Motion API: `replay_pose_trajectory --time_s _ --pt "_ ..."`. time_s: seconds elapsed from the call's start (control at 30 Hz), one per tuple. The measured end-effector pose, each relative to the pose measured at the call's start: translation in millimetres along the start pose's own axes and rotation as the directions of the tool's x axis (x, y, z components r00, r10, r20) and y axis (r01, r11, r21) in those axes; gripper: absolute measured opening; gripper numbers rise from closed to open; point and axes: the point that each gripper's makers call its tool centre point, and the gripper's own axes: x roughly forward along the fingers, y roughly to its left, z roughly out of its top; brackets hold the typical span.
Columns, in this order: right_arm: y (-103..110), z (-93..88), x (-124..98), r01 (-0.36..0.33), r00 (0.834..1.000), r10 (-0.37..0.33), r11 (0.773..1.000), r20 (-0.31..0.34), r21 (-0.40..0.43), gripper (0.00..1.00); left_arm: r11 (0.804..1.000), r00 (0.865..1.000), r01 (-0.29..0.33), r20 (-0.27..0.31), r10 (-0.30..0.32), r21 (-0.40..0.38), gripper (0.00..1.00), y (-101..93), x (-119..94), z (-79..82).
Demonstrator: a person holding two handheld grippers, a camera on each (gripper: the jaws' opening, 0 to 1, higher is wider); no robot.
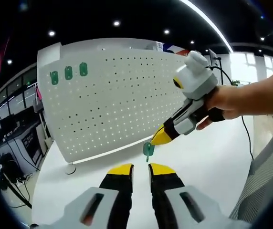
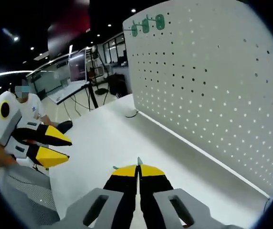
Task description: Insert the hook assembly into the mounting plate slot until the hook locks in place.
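The green hook hung from the tips of the right gripper, just above the white surface and in front of the lower edge of the pegboard. In the right gripper view the right gripper's fingers were pressed together on it, with only a green sliver showing past the tips. The left gripper waited near, its fingers slightly spread and holding nothing. Three more green hooks already sat near the board's top corner. To do this step well, the hook probably needed lifting clear of the surface, squaring to the board's face, and aiming at a free hole beside those three. A firm pinch should have kept it from twisting as it pressed home.
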Motion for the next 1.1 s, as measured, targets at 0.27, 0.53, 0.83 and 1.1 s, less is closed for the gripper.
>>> replay_pose_trajectory --time_s 0.27,0.53,0.83,1.1 --pt "23 22.2 -17 -0.054 0.998 0.054 0.998 0.037 0.022 0.0 0.999 1.0 -0.004 0.022 0.003 0.033 0.15 -0.2 0 5.2" --pt "41 33.4 -29 -0.094 0.994 0.093 0.995 0.052 0.025 0.0 0.999 0.999 -0.009 0.049 0.007 0.041 0.16 0.3 -3 11.6" --pt "61 44.9 -41 -0.149 0.987 0.145 0.988 0.075 0.046 0.0 0.999 0.997 -0.002 0.077 -0.002 0.051 0.17 -2.7 -4 18.2" --pt "74 46.4 -44 -0.172 0.983 0.169 0.985 0.068 0.03 0.0 0.998 0.994 -0.004 0.108 -0.003 0.066 0.14 -3.6 -6 25.4"
